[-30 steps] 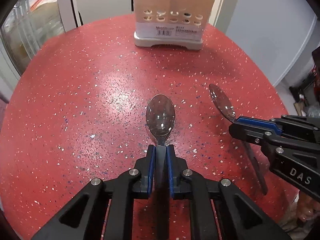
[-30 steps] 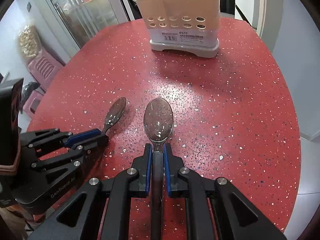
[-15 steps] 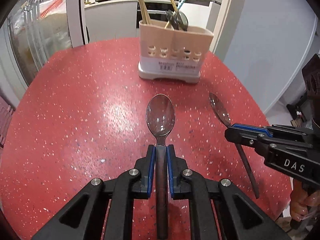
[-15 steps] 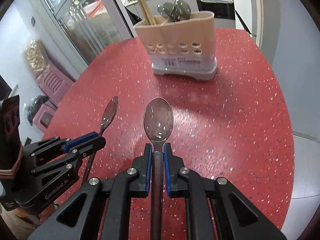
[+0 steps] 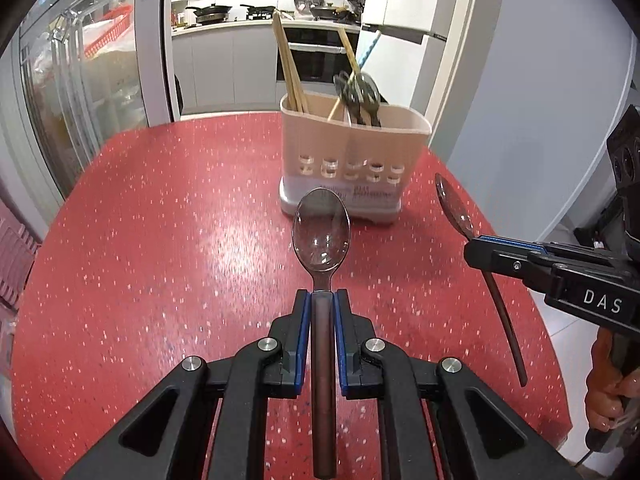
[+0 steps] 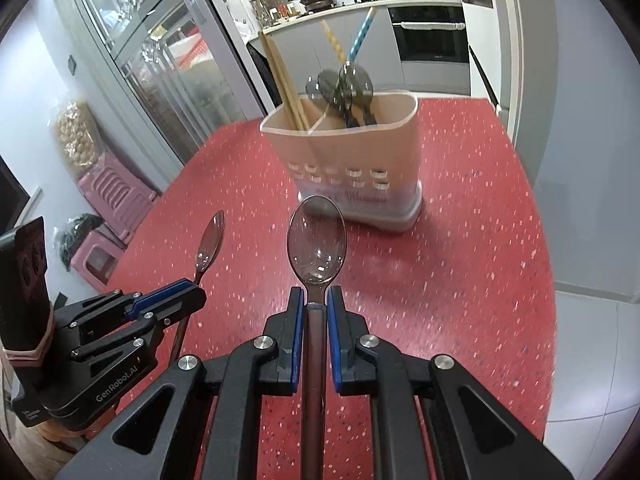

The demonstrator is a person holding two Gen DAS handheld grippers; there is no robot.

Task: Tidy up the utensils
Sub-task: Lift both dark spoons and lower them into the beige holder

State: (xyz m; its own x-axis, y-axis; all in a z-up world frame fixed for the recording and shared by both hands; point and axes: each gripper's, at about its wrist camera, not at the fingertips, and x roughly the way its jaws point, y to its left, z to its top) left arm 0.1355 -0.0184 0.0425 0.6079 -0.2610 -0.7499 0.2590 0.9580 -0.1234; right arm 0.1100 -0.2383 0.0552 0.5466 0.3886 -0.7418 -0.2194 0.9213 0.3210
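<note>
My left gripper [image 5: 322,294] is shut on the neck of a smoky translucent spoon [image 5: 321,232] with a brown handle, bowl pointing forward, held above the red speckled table [image 5: 160,260]. My right gripper [image 6: 316,292] is shut on a matching spoon [image 6: 317,240] in the same way. Each view shows the other gripper at its side with its spoon: right gripper [image 5: 472,242] with its spoon [image 5: 454,204], left gripper [image 6: 198,286] with its spoon [image 6: 210,246]. A beige utensil holder [image 5: 352,164] [image 6: 352,160] stands ahead on the table, holding chopsticks, straws and dark spoons.
The round table's edge [image 5: 552,360] drops off on the right to a white floor. Pink stools [image 6: 108,208] stand off the table's left side. A glass door [image 5: 80,100] and a kitchen counter [image 5: 240,24] lie behind the holder. A hand [image 5: 608,396] grips the right tool.
Both grippers have risen from the table with their spoons and tilted up. The holder now shows fully, with its contents and the kitchen behind it.
</note>
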